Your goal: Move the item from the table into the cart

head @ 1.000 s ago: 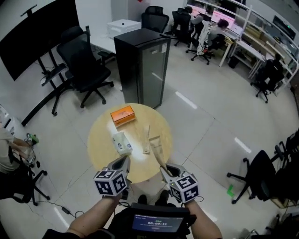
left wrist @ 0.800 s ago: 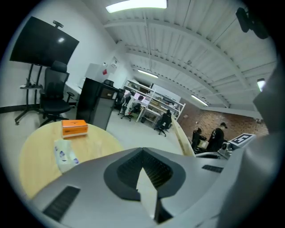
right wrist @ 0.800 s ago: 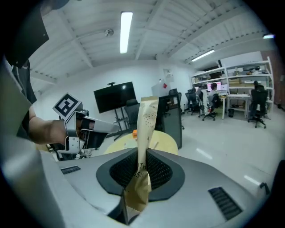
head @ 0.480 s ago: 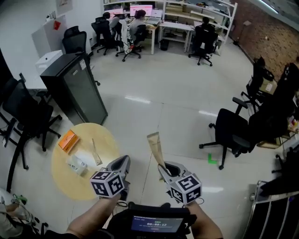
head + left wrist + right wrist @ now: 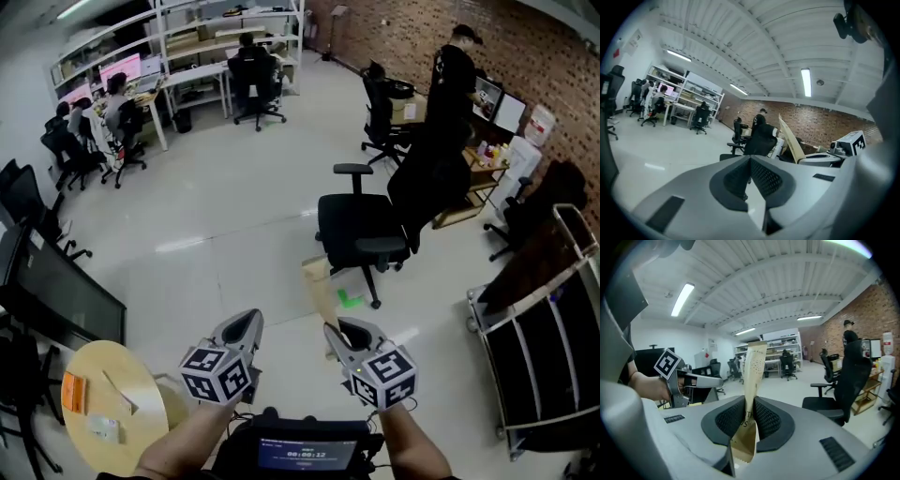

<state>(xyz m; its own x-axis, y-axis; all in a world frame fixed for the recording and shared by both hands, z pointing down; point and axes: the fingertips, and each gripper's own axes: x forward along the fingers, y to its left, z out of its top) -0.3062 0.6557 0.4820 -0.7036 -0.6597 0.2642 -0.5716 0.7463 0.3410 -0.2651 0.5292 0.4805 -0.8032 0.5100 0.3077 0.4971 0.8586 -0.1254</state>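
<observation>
While pouch (image 5: 754,366) is clamped in right gripper (image 5: 749,420) (left gripper (image 5: 750,176) shut, empty), cart (image 5: 548,352), off to its rt., isn't reached yet.

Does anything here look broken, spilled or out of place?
Nothing looks spilled or broken. The only odd thing is the paper packet. The jaws of the right gripper pinch it low down, so most of it sticks out past them with nothing supporting it. The cart stands upright at the right.
</observation>
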